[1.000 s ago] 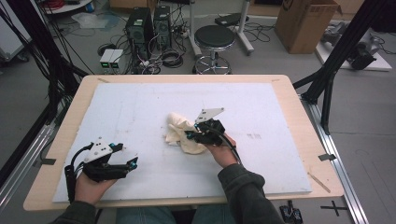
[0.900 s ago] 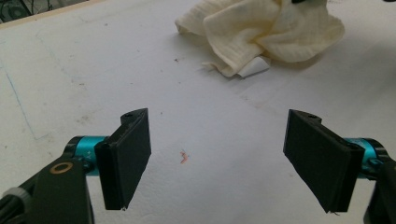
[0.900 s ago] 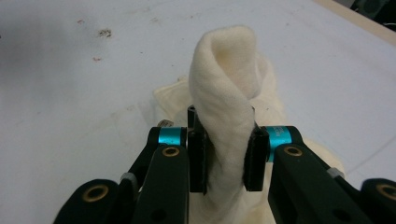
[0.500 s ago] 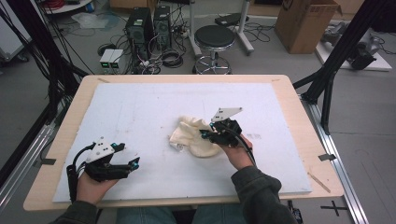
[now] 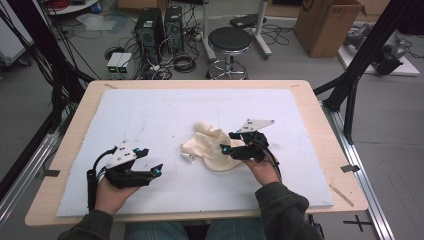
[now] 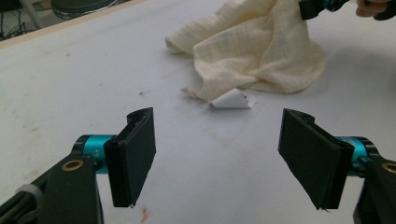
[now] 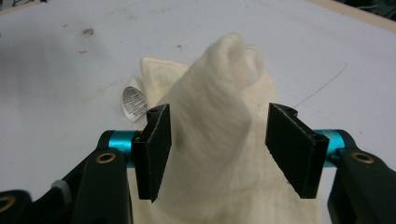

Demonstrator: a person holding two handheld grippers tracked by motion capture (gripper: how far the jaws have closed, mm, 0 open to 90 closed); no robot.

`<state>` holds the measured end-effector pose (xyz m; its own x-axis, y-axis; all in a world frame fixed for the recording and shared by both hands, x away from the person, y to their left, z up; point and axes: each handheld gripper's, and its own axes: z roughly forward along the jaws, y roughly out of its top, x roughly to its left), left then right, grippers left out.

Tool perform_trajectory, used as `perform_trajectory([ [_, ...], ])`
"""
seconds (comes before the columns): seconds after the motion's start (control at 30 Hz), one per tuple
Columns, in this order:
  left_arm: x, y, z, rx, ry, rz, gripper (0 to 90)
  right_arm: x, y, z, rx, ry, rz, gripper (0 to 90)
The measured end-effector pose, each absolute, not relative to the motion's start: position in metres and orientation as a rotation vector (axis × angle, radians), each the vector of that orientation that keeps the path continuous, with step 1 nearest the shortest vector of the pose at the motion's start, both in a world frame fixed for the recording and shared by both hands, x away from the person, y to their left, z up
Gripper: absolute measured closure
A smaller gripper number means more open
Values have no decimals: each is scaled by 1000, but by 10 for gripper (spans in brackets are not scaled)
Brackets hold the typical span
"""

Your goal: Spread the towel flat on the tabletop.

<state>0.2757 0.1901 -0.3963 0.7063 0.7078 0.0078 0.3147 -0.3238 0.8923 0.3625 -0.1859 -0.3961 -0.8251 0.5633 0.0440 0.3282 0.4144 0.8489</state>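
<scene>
While the cream cloth (image 5: 212,146) lay crumpled mid-tabletop (image 5: 165,107), nothing was folded yet. Right claw (image 7: 217,140) had just been opening, cloth loose between its jaws; left claw (image 6: 224,156) wide open, empty, near left.

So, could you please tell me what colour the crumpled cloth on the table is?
The cloth is pale cream with a faint woven grid, clearest in the left gripper view.
</scene>
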Motion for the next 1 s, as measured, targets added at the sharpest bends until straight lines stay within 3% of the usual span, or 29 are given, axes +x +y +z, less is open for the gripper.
perform_trajectory([
  [0.33, 313, 148, -404, 1981, 770, 465, 393, 345, -233, -404, 796, 2401, 1355, 457],
  [0.4, 321, 141, -408, 2000, 761, 458, 449, 344, -244, -411, 804, 2410, 1342, 474],
  [0.7, 357, 118, -426, 2112, 819, 373, 508, 352, -247, -428, 798, 2474, 1316, 520],
  [1.0, 364, 118, -434, 2137, 835, 359, 748, 363, -239, -442, 803, 2572, 1210, 612],
])
